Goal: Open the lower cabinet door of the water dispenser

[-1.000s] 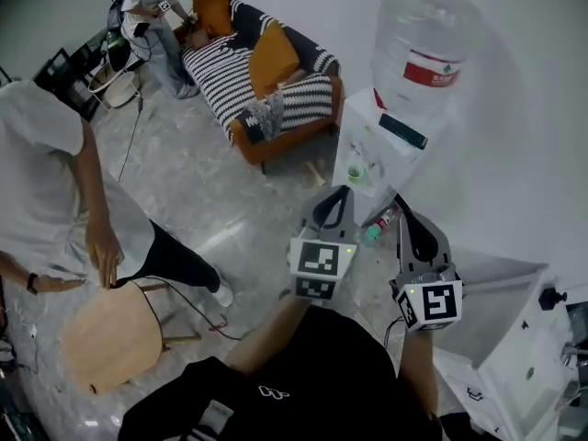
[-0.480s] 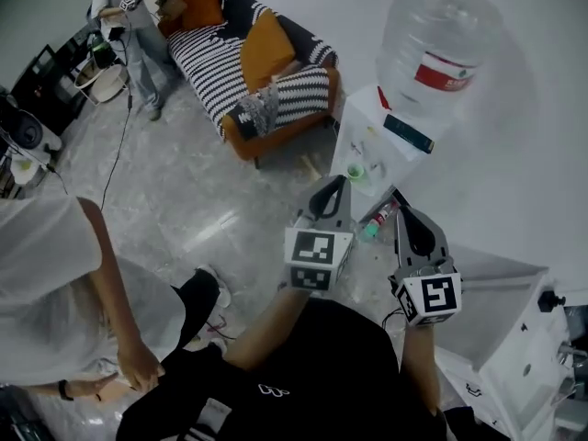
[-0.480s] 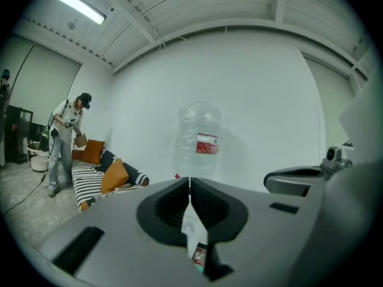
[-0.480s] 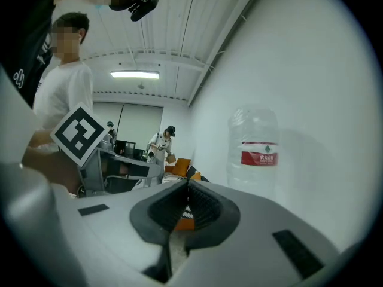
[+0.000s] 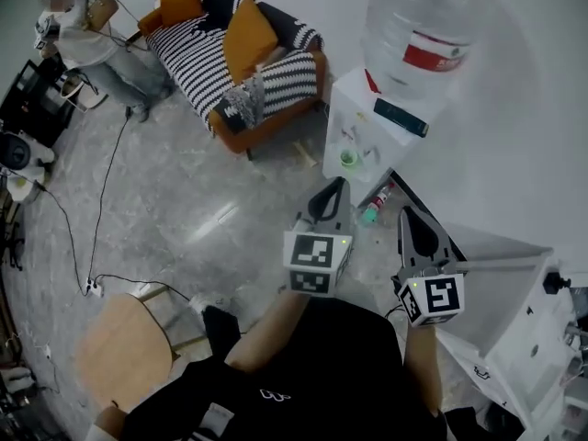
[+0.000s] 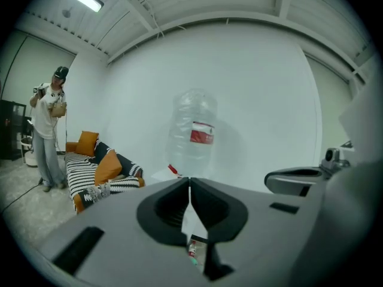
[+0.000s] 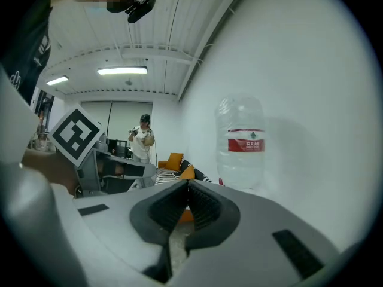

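The white water dispenser (image 5: pixel 360 136) stands against the wall with a large clear bottle (image 5: pixel 418 35) on top and a green cup (image 5: pixel 349 157) in its tap recess. From above its lower front is hardly visible, so I cannot tell how the cabinet door stands. My left gripper (image 5: pixel 341 183) is shut and empty, its tips just short of the dispenser's front. My right gripper (image 5: pixel 404 211) is also shut and empty, slightly further back to the right. In the left gripper view the shut left gripper (image 6: pixel 190 179) points at the bottle (image 6: pixel 194 139). The right gripper (image 7: pixel 187 183) shows shut in its own view.
A small bottle (image 5: pixel 377 202) lies on the floor by the dispenser's base. A striped sofa (image 5: pixel 234 58) with orange cushions stands to the left of it. A wooden chair (image 5: pixel 124 352) is at my near left, white equipment (image 5: pixel 524 329) at my right, and a person (image 5: pixel 83 39) far left.
Both grippers stay shut and have sunk a little before the dispenser. The person in the white shirt at my near left is gone from view, leaving the wooden chair uncovered.
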A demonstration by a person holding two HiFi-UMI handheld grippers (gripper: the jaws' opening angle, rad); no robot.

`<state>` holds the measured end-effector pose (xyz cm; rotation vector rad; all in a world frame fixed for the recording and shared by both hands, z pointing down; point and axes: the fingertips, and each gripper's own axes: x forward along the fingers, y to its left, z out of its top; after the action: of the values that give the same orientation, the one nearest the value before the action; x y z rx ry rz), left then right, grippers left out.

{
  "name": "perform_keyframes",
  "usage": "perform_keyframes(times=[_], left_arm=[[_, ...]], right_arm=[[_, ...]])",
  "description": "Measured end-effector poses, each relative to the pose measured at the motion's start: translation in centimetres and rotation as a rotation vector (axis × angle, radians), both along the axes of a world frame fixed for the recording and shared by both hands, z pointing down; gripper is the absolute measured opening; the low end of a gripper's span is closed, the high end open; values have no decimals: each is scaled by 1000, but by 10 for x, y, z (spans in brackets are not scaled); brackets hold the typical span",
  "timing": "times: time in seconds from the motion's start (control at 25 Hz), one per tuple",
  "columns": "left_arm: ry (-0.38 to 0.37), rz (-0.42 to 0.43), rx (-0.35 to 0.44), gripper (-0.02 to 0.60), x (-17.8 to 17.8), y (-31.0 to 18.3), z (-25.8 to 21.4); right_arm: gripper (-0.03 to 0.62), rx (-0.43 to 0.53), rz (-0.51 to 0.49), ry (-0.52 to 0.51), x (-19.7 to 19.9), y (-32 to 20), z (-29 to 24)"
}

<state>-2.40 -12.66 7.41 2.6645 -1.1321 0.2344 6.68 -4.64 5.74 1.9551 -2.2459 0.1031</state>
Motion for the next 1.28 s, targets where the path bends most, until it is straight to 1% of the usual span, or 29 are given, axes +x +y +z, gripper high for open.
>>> perform_keyframes(times=[0.12,0.28,0.44,0.64,0.72,0.92,1.08,1.28], left_arm=[[-26,28,-15,12,15,4,10],[-88,69,-44,12,38,5,33],[-101,110,-75,12,56,12,43],[-129,129,-106,12,76,6,61],[-131,142,-133,12,84,7,72],[-161,166,-189,12,95,5,108],[-191,183,-208,12,107,-4,147],[-220,177,-268,12,108,2,203]], right_arm=[[9,-31,25,-53,12,3,9],[9,-125,68,-102,31,-3,37],[9,-155,40,-161,36,-9,51],[9,-168,-8,-182,39,-23,64],[9,-181,-21,-187,42,-23,76],[9,-214,-27,-232,49,-29,119],[9,-217,0,-262,64,-38,152],[9,-281,1,-291,70,-31,205]])
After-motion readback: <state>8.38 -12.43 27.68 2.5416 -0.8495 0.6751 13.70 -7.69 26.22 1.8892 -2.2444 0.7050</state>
